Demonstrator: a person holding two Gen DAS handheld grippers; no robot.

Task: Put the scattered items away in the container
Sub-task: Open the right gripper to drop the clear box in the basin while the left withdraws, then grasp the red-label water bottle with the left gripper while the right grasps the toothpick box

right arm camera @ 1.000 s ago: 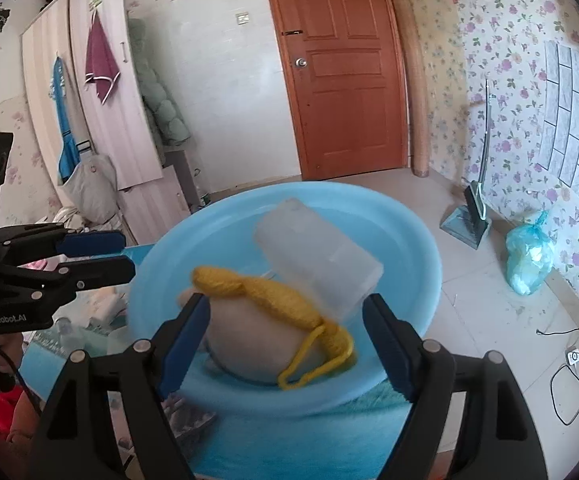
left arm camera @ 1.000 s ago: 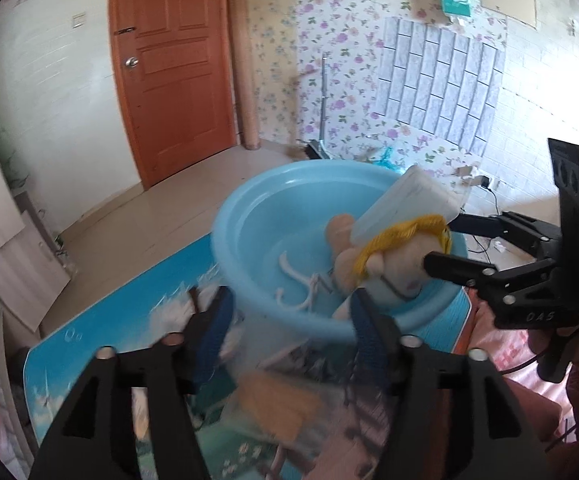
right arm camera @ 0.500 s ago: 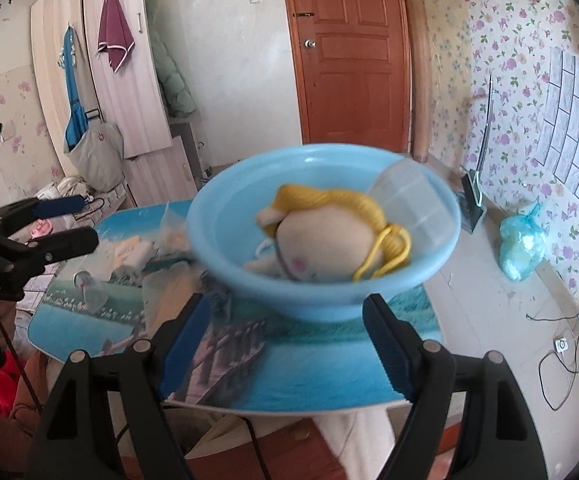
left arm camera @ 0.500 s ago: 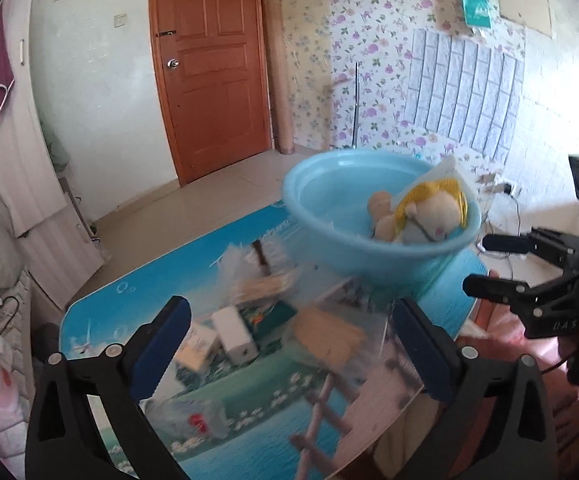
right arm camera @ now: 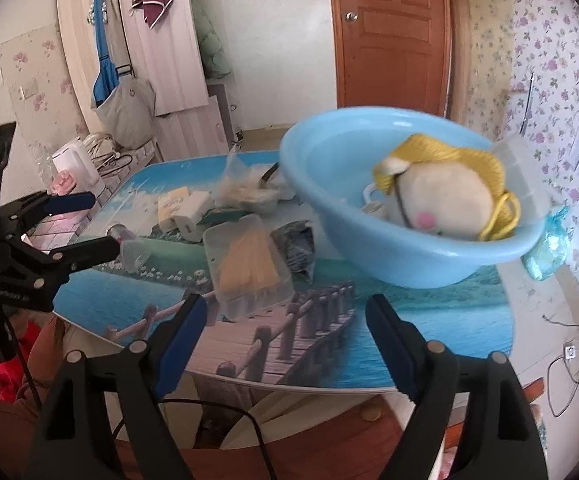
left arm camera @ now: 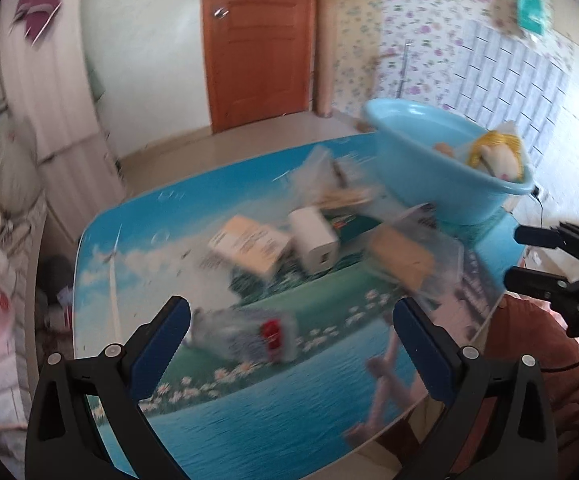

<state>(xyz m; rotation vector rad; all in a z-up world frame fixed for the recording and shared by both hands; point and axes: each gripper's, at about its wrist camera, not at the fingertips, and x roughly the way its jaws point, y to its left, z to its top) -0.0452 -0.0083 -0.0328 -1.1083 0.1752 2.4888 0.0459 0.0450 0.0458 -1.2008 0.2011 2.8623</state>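
A light blue basin (left arm camera: 421,160) (right arm camera: 329,184) stands at the table's far right end. In it lie a doll with yellow yarn hair (left arm camera: 497,156) (right arm camera: 445,200) and a clear cup (right arm camera: 525,176). Left of the basin are scattered a clear box with yellow contents (left arm camera: 409,256) (right arm camera: 249,264), a white charger (left arm camera: 315,240), a small carton (left arm camera: 249,248), a crumpled bag (right arm camera: 245,188) and a dark packet (right arm camera: 297,248). A clear bottle (left arm camera: 245,336) lies just ahead of my wide-open left gripper (left arm camera: 291,312) (right arm camera: 101,222). My right gripper (right arm camera: 286,302) (left arm camera: 515,258) holds nothing; its jaws are opening near the table's front edge.
The table (left arm camera: 249,420) has a printed sea scene and a rounded front edge. A white kettle (right arm camera: 75,164) stands beyond its left end. A teal bag (right arm camera: 549,248) and cables lie on the floor to the right. A person's reddish clothing (left arm camera: 529,360) is close by.
Both grippers have drawn back from the basin toward the table's near side. The doll and the cup now lie in the basin. My left jaws have spread wide.
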